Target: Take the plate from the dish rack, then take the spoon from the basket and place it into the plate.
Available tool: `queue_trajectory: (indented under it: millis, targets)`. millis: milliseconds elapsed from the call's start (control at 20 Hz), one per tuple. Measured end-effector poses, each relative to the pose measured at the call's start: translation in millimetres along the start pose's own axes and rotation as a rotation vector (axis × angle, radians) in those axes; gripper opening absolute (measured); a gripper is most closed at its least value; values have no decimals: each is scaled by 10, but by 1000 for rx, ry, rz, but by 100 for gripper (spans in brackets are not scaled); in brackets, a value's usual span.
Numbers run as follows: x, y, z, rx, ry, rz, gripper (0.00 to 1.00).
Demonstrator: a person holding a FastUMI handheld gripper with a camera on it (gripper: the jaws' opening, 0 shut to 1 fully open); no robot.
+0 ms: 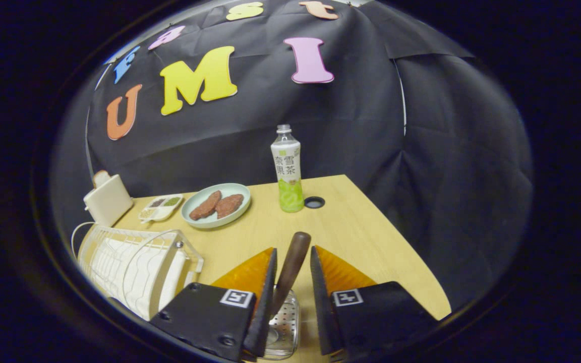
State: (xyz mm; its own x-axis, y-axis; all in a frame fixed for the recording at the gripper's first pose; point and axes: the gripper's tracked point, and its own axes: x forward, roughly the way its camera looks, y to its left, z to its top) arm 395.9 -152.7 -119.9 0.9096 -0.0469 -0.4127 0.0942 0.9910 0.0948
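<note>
Between the fingers of the gripper (293,282) we see the spoon (290,267), its dark handle rising at a slight tilt toward one o'clock. The left finger lies against the handle; a narrow gap shows on the right side, so we cannot tell whether both fingers press on it. The spoon's lower end drops into the perforated metal basket (283,327) that stands on the counter (351,232) directly under the fingers.

At about nine o'clock from the gripper, just beside the basket, stands the white wire dish rack (134,267); pale upright shapes sit in its slots (we cannot make out whether any is a plate). Beyond the fingers, at eleven o'clock, rests the pale green plate (216,205), and in it lie two brown patties (217,205) side by side. Just past it at ten o'clock is a small divided tray (161,206) with dark and green fillings in separate compartments, and further on a cream toaster (107,199) with a slice of bread sticking out. At twelve o'clock a drink bottle (287,171) stands upright, green liquid in its lower part, near a round hole (314,202) in the counter.
</note>
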Motion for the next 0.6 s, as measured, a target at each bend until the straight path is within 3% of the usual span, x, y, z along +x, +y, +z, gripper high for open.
queue_trajectory:
  millis: [50, 100, 250, 600]
  targets:
    - [-31, 50, 24, 12, -16, 28, 27]
    - [-77, 112, 49, 26, -38, 56, 24]
    - [-207, 92, 112, 22, -83, 35, 14]
    - [-694, 136, 487, -32, -233, -11, 12]
